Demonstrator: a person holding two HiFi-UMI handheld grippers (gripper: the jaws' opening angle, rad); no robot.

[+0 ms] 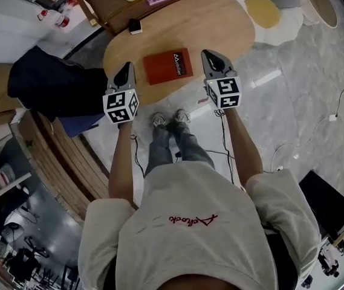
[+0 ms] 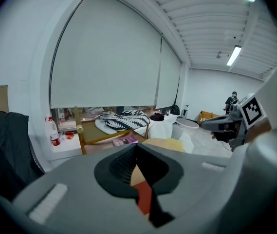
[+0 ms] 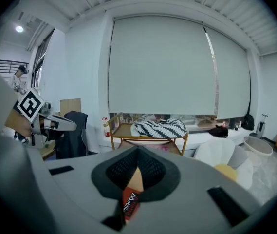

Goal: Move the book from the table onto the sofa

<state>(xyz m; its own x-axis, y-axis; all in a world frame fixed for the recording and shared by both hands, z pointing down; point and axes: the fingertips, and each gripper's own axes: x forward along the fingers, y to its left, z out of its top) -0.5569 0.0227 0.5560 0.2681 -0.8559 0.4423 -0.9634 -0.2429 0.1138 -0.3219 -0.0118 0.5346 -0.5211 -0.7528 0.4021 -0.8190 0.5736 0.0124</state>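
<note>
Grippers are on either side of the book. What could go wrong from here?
Left gripper and right gripper are both shut beside the book; unless they open, they would likely shove it across the table. The book lies flat, so a pinch on its edge might slip. Cables underfoot could cause a trip.

Book (image 1: 168,66) on table (image 1: 220,23), near my edge. Left hand-held gripper (image 1: 125,70) at book's left, right hand-held gripper (image 1: 210,56) at its right. Small object (image 1: 135,26) on table's far left rim.
</note>
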